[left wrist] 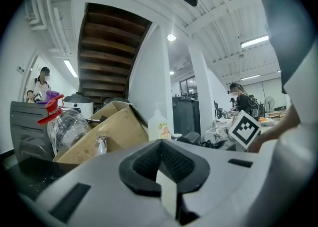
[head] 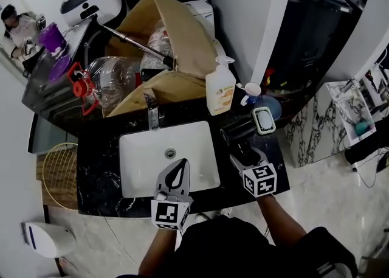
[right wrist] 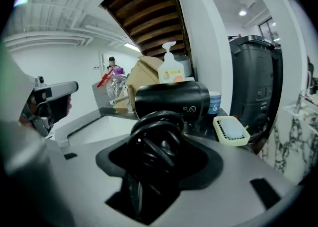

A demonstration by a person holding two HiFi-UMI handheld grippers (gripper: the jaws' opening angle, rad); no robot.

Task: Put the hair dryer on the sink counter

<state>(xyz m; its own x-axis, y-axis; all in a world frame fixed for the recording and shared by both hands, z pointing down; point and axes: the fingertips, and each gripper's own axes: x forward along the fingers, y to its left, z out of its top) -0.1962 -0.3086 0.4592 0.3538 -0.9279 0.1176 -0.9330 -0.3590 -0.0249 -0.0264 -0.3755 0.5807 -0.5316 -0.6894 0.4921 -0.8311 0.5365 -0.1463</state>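
Observation:
The black hair dryer (head: 238,131) is over the dark sink counter (head: 103,179), just right of the white basin (head: 146,161); whether it rests on the counter I cannot tell. My right gripper (head: 242,149) is shut on its handle end. In the right gripper view the dryer's barrel (right wrist: 171,99) lies crosswise ahead, and its coiled black cord (right wrist: 154,144) fills the space between the jaws. My left gripper (head: 180,163) hovers over the basin's front edge, shut and holding nothing. Its left gripper view shows the closed gripper (left wrist: 164,169) pointing toward the back of the counter.
A soap dish (head: 264,120), a blue cup (head: 252,93) and a pump bottle (head: 220,88) crowd the counter behind the dryer. A faucet (head: 152,112), a cardboard box (head: 176,45) and a clear jug (head: 112,79) stand behind the basin. A wire basket (head: 59,173) sits lower left.

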